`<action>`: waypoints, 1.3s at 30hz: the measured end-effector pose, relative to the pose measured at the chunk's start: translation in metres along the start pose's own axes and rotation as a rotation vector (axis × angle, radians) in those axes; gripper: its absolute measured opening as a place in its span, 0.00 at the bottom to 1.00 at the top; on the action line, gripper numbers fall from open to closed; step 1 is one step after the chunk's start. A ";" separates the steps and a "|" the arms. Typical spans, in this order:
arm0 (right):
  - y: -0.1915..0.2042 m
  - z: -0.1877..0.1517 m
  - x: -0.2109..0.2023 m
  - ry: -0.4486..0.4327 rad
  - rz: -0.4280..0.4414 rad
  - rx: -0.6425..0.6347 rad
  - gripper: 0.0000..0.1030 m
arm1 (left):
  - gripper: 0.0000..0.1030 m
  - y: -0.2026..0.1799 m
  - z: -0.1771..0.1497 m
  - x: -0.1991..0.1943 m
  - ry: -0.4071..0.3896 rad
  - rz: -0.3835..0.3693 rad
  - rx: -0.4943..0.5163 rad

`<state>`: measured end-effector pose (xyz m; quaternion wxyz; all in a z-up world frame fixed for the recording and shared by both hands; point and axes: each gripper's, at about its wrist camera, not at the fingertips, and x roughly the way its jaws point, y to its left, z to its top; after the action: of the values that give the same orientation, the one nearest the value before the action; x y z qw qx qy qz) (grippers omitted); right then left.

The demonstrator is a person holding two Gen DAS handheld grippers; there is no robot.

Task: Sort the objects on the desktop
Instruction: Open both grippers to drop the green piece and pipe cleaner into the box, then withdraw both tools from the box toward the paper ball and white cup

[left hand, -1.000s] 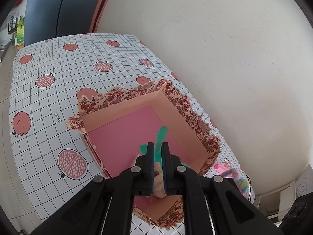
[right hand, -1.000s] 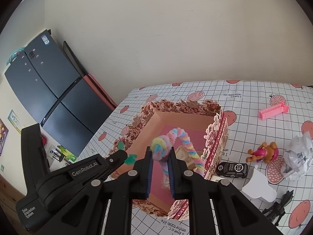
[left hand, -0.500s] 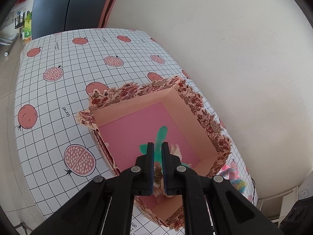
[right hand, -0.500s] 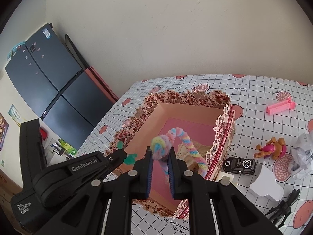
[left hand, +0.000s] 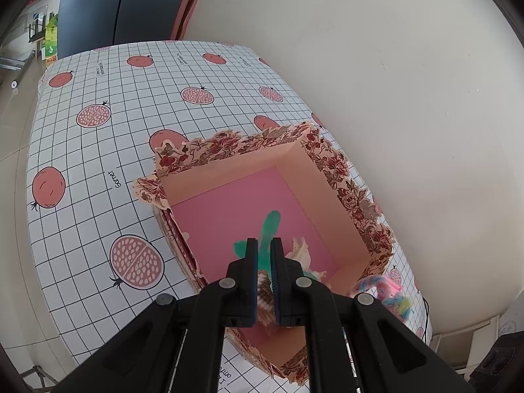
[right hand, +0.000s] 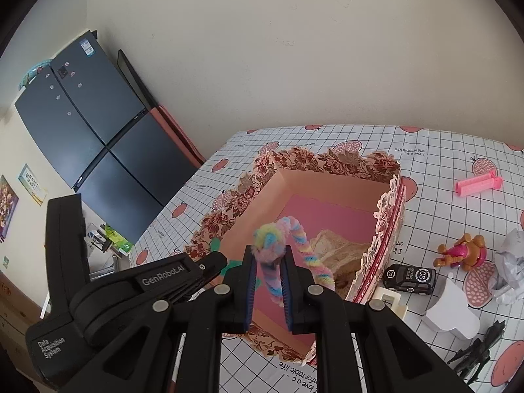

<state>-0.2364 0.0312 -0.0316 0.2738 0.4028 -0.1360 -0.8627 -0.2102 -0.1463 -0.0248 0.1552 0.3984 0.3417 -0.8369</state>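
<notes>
The left hand-held gripper (left hand: 263,245) was closed narrow on one green plastic toy (left hand: 268,229), and it hung over the pink floor of the floral box (left hand: 327,170). The right hand-held gripper (right hand: 268,262) was also narrow, clamped on one pastel fuzzy wire (right hand: 296,235), which curved above the near part of the same box (right hand: 330,163). In the right wrist view the body of the left hand-held gripper (right hand: 214,260) stood just beside the right one, above the box's left wall.

In my judgement, the risk was here: both tools were crowded over one opening, so they could knock each other, or one could push the thin scalloped wall and shift the box on the tabletop (left hand: 98,150). The fuzzy wire was long and springy; if it was released with its end over the rim, it could catch there and fall outside. The green toy could also land on the crumpled beige paper (right hand: 337,245) inside and tilt.

On the tabletop (right hand: 442,154), to the right of the box, I counted one black toy car (right hand: 409,275), one white cup on its side (right hand: 450,311), one bear figure in pink (right hand: 461,252), one ball of crumpled white paper (right hand: 511,262), one dark figure (right hand: 475,350) and, further away, one pink comb-like piece (right hand: 478,183). A small cream object near the car was partly hidden. Beyond the tabletop stood one dark fridge (right hand: 88,124).
</notes>
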 end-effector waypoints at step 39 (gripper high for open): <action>-0.076 0.027 -0.113 -0.172 -0.119 0.131 0.65 | 0.78 -0.068 -0.025 -0.032 -0.082 -0.102 0.220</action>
<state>-0.2255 0.1595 0.0210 0.1826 0.3519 -0.1910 -0.8980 -0.2119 -0.0808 0.0193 0.0814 0.3605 0.2609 -0.8918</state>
